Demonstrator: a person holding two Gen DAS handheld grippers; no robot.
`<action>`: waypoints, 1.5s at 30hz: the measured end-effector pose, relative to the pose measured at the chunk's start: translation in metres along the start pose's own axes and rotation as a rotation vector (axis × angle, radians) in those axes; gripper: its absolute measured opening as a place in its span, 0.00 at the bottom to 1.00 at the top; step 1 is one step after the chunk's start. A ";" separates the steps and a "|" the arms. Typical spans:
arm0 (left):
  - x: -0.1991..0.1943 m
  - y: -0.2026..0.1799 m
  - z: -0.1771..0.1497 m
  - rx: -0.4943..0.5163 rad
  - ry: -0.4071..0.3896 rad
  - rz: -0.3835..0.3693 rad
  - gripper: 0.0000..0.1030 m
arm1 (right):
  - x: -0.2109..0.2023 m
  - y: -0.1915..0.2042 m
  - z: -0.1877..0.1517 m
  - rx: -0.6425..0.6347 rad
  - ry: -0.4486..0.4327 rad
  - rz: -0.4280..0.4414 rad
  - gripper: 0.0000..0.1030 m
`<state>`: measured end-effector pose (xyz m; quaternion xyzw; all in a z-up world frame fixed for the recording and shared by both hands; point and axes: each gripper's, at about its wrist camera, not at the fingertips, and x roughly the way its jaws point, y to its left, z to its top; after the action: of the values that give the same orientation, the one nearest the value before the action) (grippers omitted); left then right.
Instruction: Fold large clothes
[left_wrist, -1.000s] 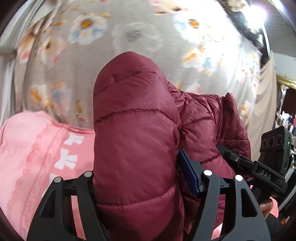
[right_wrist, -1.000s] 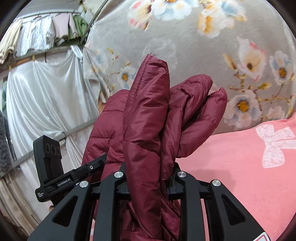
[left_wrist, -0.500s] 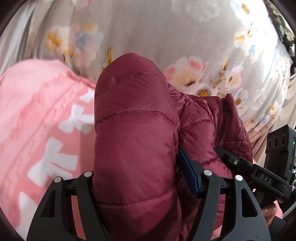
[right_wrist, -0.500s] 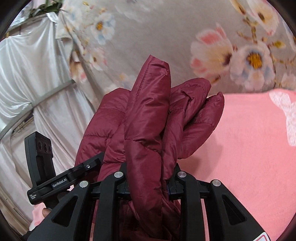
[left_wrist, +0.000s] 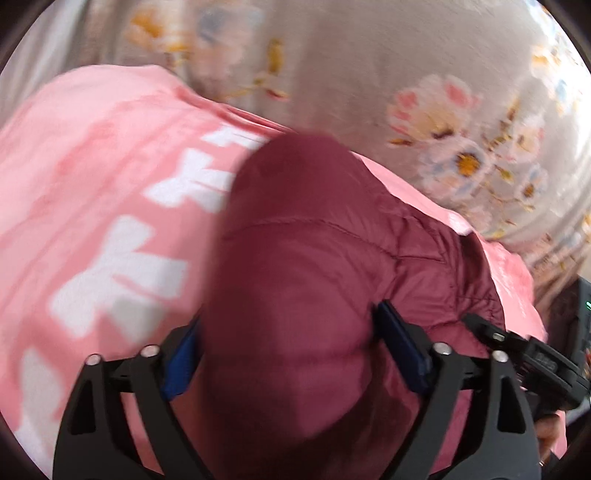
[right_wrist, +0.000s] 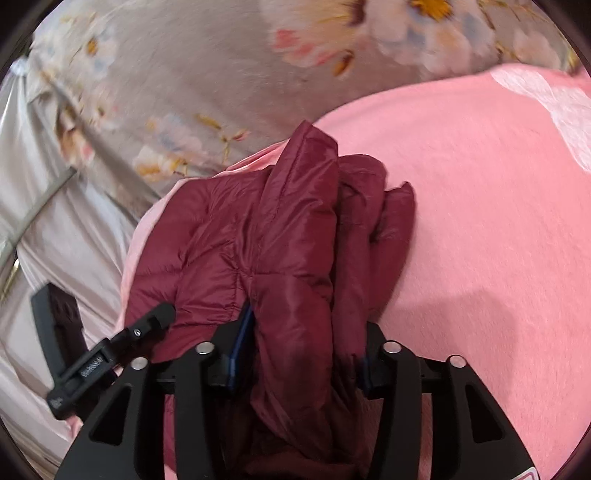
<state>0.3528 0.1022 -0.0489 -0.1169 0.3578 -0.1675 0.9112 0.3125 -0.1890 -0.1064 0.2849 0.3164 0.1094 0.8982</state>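
Left wrist view, blurred: pink blanket (left_wrist: 110, 192) with white bow-shaped motifs and a soft, napped face, spread as the bedding under everything. Behind the pink blanket, grey floral fabric (left_wrist: 369, 74), smooth, printed with pale flowers with yellow centres. Right wrist view: the same pink blanket (right_wrist: 480, 221); beyond its far edge the grey floral fabric (right_wrist: 203, 74); left of the blanket, a pale satin drape (right_wrist: 55, 221) hanging in glossy folds.

Item: maroon puffer jacket (left_wrist: 295, 277), quilted, shiny thin shell, stitched into padded channels. It lies bunched on the pink blanket near that blanket's left edge (right_wrist: 240, 240), several rounded folds stacked side by side, the ends pointing away from the cameras.

Left hand-held gripper (left_wrist: 291, 354): black frame, blue pads, jaws set wide and just been opening; a thick roll of jacket fills the space between them, and blur hides whether the pads still press it. Right hand-held gripper (right_wrist: 299, 354): jaws have just been opening, partly spread, a narrower fold of jacket between them; the left pad shows a slight gap from the cloth, and the right pad is mostly hidden by it.
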 end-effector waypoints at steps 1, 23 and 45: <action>-0.011 0.002 0.000 -0.013 -0.005 0.013 0.87 | -0.008 0.001 -0.001 0.001 0.003 -0.018 0.48; -0.031 -0.047 -0.047 0.055 0.122 0.341 0.91 | -0.058 0.038 -0.068 -0.170 0.102 -0.268 0.11; -0.026 -0.046 -0.060 0.072 0.140 0.369 0.92 | -0.042 0.050 -0.092 -0.220 0.164 -0.356 0.00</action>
<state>0.2831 0.0640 -0.0611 -0.0050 0.4296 -0.0182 0.9028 0.2209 -0.1233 -0.1143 0.1152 0.4200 0.0060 0.9001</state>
